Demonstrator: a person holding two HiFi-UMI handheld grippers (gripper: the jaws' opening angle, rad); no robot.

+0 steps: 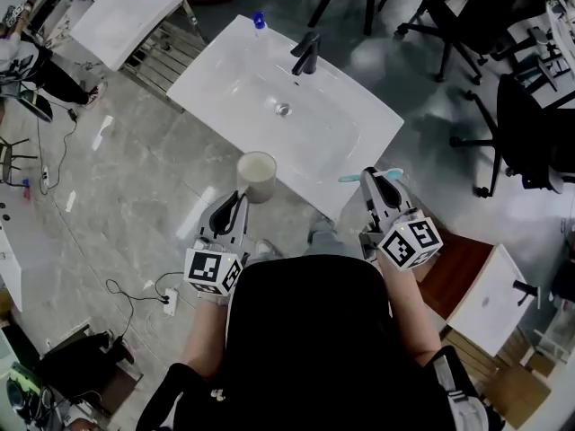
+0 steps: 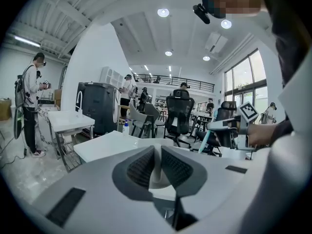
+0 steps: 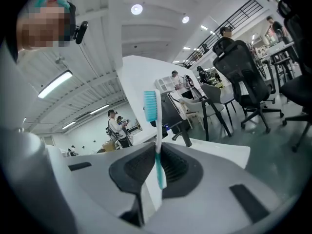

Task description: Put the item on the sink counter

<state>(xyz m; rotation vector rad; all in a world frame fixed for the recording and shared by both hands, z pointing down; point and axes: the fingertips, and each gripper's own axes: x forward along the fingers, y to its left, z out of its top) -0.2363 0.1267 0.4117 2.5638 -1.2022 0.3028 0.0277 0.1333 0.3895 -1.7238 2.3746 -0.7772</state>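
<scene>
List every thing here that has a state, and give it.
Cup, upright, held at its rim.
Left tool, shut on the cup.
Toothbrush, clamped, bristle end beyond the jaws.
Right tool, shut on the toothbrush.
Faucet, no water running.
Bottle, upright on the sink counter, capped.

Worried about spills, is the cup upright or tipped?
Upright: the cup shows its round mouth facing up, left hand-held gripper pinching its rim.

Left tongs (image 1: 239, 197) and right tongs (image 1: 377, 178) clamped (apparently level).

Glossy sink counter (image 1: 225, 88), matt cup (image 1: 258, 178), plastic toothbrush (image 3: 156, 130), polished stone-look floor (image 1: 135, 178).
</scene>
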